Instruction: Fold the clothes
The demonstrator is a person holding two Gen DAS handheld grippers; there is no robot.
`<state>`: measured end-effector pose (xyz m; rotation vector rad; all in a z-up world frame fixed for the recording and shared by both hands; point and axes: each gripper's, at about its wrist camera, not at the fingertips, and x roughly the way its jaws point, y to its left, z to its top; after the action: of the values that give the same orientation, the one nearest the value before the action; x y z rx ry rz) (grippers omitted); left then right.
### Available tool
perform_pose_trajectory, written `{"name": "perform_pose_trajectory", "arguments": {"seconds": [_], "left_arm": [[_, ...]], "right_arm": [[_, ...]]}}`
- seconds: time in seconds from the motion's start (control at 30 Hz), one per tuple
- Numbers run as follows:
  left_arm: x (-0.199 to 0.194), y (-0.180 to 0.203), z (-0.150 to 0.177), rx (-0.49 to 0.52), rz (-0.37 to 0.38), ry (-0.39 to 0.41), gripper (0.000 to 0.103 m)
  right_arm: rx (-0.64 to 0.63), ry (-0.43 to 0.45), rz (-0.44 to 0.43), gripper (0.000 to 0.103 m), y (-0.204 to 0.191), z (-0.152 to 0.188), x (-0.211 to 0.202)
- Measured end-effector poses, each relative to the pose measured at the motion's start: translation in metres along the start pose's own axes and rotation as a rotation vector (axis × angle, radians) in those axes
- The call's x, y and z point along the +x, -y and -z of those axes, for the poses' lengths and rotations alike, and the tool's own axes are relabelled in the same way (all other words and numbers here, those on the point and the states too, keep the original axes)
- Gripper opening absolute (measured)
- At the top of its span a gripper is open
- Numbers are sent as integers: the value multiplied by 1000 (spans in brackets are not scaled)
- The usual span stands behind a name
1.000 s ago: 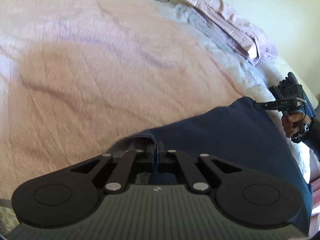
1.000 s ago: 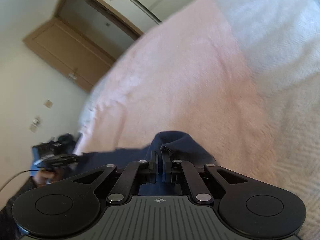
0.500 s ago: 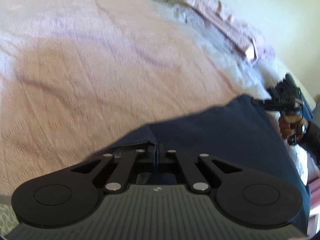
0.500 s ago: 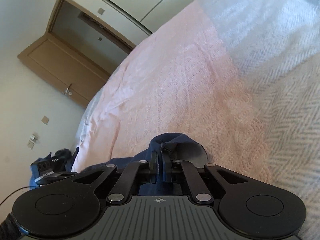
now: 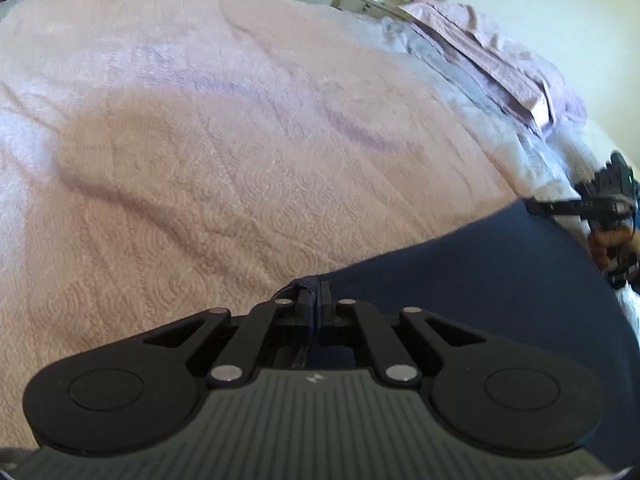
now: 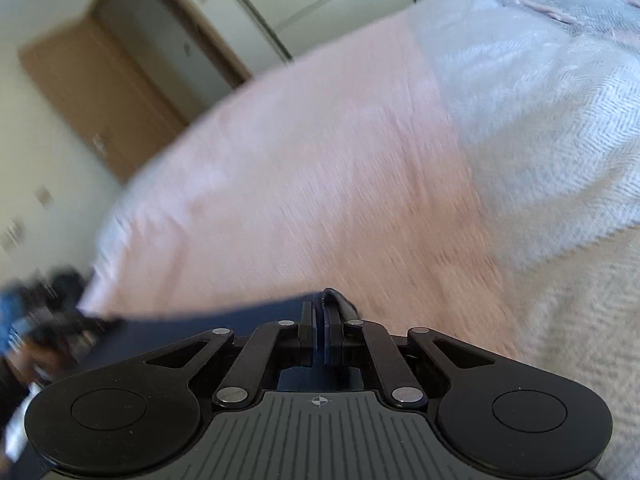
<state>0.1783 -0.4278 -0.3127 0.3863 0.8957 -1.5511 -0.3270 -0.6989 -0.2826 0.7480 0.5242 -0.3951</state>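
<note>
A navy blue garment (image 5: 500,280) hangs stretched between my two grippers above the pink bedspread (image 5: 240,140). My left gripper (image 5: 316,296) is shut on one corner of the garment's top edge. My right gripper (image 6: 320,312) is shut on the other corner; the cloth (image 6: 200,320) runs left from it. The right gripper also shows at the far right of the left wrist view (image 5: 560,208), and the left gripper, blurred, at the far left of the right wrist view (image 6: 92,324). The lower part of the garment is hidden behind the gripper bodies.
A folded lilac garment (image 5: 500,60) lies on a grey-white blanket (image 5: 460,80) at the far right of the bed. The blanket (image 6: 540,120) fills the right of the right wrist view. A wooden door (image 6: 100,92) and wardrobe fronts stand beyond the bed.
The garment's top edge has been pulled taut and straighter between the grippers. The right gripper has swung, blurring its view. Both stay shut on the cloth.
</note>
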Motion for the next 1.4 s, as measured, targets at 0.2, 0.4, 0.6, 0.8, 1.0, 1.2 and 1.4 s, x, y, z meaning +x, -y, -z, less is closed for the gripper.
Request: {"name": "perform_pose_trajectory", "arguments": {"seconds": [0.2,0.4,0.6,0.8,1.0,1.2,1.4], "left_arm": [[-72,16,24,-8,-47,36,18],[-156,35,53,8,-101,71,25],[-257,68,116,90,-170,112,36],[-327,106,204,287,-325,95,48],[-307,127,265,471,-491,25,61],[-261,110,275,396,-609,35,44],[-299,112,243,483,-828,103,4]], "right_arm": [[-53,48,165,41,-22,11,-40],[-304,29,104,41,-122,67,-95],[-492,-119,-155,41,-226,175,-109],[-618,-214,-9,41,-257,231,-118],[-631,-100,-30,41,-302,246,-155],[-714,-113,-133,43,-356,273,-134],[-765,-133,-104,43,-376,284,-100]]}}
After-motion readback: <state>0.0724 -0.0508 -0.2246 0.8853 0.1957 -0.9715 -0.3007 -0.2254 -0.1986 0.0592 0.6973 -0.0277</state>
